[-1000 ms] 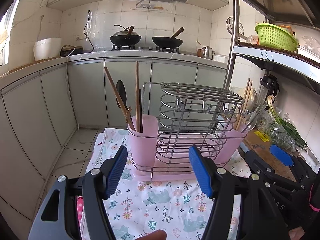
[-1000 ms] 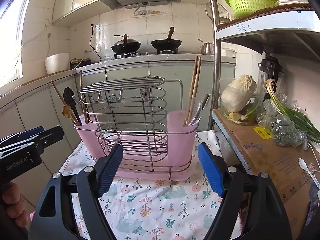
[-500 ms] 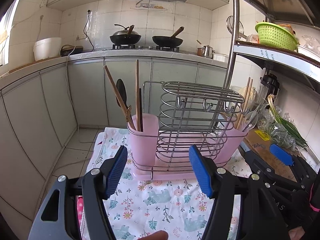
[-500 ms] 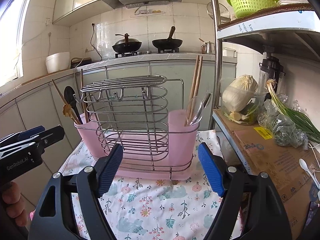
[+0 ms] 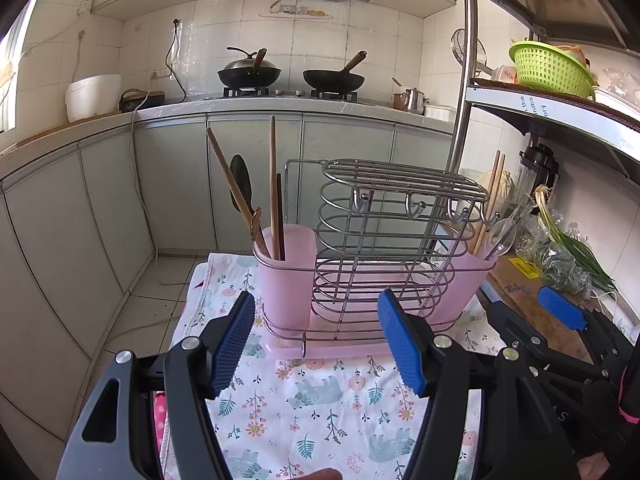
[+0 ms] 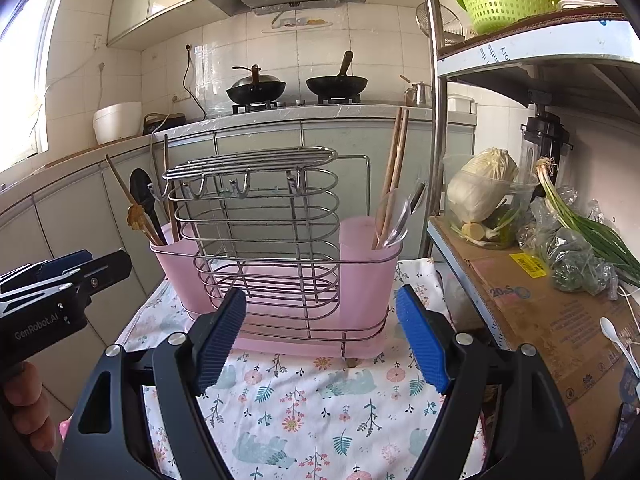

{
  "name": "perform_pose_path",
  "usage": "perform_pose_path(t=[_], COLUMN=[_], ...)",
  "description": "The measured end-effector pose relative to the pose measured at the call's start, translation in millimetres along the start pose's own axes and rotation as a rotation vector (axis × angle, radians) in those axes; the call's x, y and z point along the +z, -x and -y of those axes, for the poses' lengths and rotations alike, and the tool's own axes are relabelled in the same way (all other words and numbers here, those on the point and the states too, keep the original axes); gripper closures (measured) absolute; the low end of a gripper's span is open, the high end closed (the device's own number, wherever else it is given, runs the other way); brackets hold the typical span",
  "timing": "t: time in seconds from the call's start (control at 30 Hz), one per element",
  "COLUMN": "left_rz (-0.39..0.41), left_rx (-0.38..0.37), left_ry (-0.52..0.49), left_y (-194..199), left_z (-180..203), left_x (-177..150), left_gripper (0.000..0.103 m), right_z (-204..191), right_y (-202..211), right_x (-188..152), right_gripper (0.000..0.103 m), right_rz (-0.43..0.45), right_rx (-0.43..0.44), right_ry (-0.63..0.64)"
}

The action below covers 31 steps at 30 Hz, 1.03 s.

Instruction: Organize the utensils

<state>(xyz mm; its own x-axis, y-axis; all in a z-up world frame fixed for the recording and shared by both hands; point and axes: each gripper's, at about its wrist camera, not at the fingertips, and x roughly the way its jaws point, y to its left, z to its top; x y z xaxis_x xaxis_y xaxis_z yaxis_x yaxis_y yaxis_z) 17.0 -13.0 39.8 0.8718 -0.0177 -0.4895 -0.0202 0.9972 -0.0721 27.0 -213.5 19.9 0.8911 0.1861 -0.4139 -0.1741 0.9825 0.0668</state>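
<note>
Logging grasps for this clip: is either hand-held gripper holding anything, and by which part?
Nothing. The left hand-held gripper and right hand-held gripper are both open and empty.

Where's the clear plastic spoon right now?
The clear spoon stands in the rack's right-hand pink cup, beside the light wooden chopsticks; in the left wrist view it sits at the rack's far right end.

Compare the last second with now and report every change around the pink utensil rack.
Nothing visibly changed. The left gripper and right gripper stay open and empty, short of the pink utensil rack on the floral cloth. The chopsticks and spoon stay in its right cup, the wooden utensils in the left.
</note>
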Motion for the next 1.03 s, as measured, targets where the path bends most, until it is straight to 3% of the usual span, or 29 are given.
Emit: perform_pose_path(t=[1.03], left_rz=[-0.016], left_rx=[0.006], left_ry=[0.004], left_y=[-5.9], left_z=[-1.6], left_x=[-2.7], left_gripper=[0.04], right_z=[0.4], right_y=[-5.2], right_x=[-2.8], right_gripper=[0.025], right_rz=[-0.015], right_rx=[-0.002], right_ry=[0.011])
